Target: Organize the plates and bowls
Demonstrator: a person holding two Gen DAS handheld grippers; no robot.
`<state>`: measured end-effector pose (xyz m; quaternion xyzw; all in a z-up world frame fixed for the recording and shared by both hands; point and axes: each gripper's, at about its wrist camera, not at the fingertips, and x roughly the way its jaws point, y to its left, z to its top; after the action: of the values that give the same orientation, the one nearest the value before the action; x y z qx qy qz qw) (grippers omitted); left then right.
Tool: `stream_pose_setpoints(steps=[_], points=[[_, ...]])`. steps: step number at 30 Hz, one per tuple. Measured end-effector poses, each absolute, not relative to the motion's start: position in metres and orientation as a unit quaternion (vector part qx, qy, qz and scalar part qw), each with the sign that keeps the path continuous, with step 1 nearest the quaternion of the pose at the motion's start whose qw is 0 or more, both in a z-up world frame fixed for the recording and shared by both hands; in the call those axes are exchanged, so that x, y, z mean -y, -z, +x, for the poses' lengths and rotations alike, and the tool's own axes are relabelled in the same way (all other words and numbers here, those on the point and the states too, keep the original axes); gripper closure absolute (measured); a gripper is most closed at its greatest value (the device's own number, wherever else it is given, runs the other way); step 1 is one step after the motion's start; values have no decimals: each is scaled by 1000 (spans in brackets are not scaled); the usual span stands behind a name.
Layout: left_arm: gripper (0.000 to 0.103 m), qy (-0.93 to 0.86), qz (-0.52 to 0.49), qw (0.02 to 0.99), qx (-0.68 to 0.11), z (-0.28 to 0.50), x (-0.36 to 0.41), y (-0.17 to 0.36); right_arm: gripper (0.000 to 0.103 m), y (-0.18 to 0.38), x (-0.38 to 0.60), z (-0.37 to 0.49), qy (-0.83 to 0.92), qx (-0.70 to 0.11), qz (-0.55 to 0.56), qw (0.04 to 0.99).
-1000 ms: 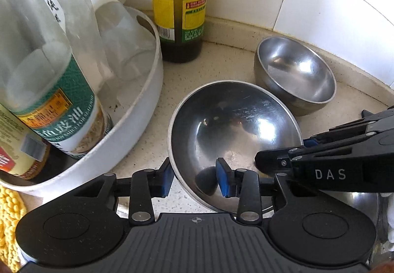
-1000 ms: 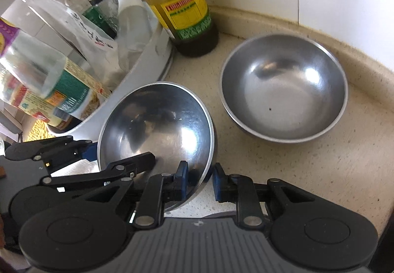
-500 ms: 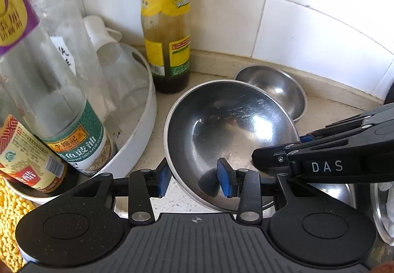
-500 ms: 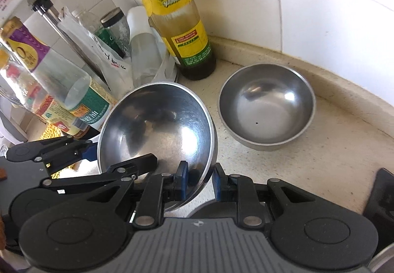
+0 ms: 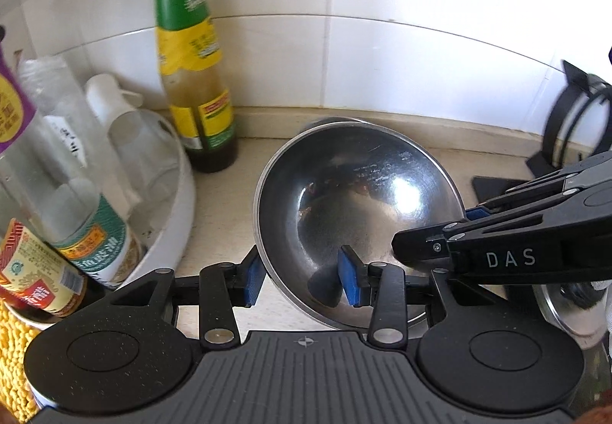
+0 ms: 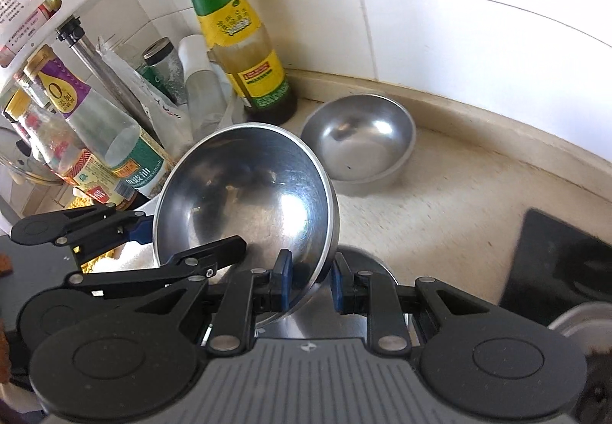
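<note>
Both grippers held the large steel bowl (image 6: 244,190) tilted above the counter (image 6: 440,217): right gripper (image 6: 309,284) clamped on its rim, left gripper (image 5: 302,276) astride the opposite rim. Step: transfer. Next, presumably, nesting with the small bowl (image 6: 357,141) nearby.

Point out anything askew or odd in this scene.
The big steel bowl is off the counter and tilted steeply, held by its rim in both grippers, left and right. The small bowl sits level by the sauce bottle. Nothing looks spilled or damaged.
</note>
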<state>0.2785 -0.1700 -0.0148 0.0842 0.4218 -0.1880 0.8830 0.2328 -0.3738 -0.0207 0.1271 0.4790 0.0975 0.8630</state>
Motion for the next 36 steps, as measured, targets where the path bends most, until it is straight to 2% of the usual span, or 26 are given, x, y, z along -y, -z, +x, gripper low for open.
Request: stream_pose_setpoints(steps=[20, 26, 36], points=[[54, 242, 126, 857, -437, 251, 200, 35, 77, 42, 391, 200, -56, -505, 149, 848], [50, 251, 135, 851, -441, 249, 206, 41, 77, 45, 394, 200, -53, -509, 149, 846], [50, 260, 137, 845, -448, 254, 210, 47, 77, 52, 397, 200, -52, -519, 153, 840]])
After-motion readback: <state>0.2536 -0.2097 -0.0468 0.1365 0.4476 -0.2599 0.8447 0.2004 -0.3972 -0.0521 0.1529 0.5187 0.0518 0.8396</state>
